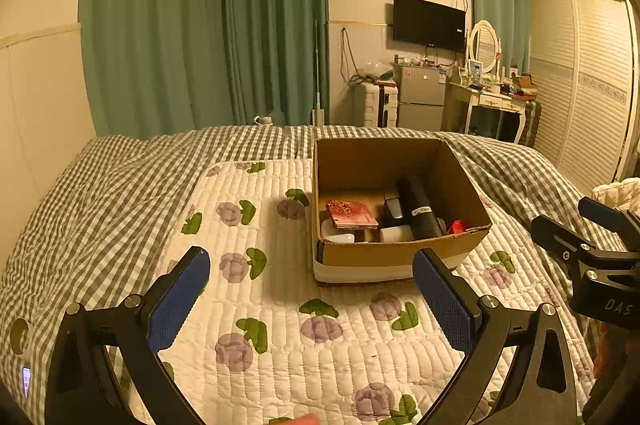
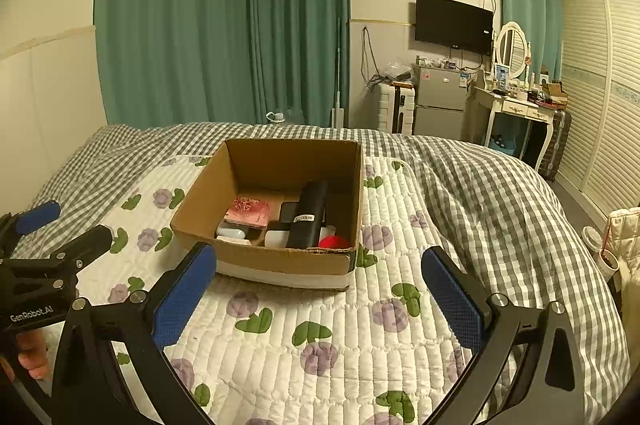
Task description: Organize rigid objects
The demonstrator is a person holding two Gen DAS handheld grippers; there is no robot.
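An open cardboard box (image 1: 400, 257) (image 2: 288, 261) stands on the flowered quilt. It holds a pink patterned case (image 1: 351, 214) (image 2: 249, 212), a long black cylinder-like case (image 1: 418, 209) (image 2: 309, 215), white items (image 1: 338, 235) (image 2: 232, 235) and a red object (image 1: 458, 226) (image 2: 334, 242). My left gripper (image 1: 312, 295) is open and empty, in front of the box's left corner. My right gripper (image 2: 320, 295) is open and empty, in front of the box's near wall. Each gripper shows at the other view's edge, the right (image 1: 588, 241) and the left (image 2: 52, 237).
The flowered quilt (image 1: 304, 337) (image 2: 320, 345) lies over a grey checked bed cover (image 1: 80, 193) (image 2: 488, 193). Beyond the bed are green curtains, a small fridge (image 1: 422, 97), a dressing table (image 2: 516, 105) and a louvred wardrobe (image 2: 600, 97). A white bag (image 2: 624, 229) sits at the bed's right.
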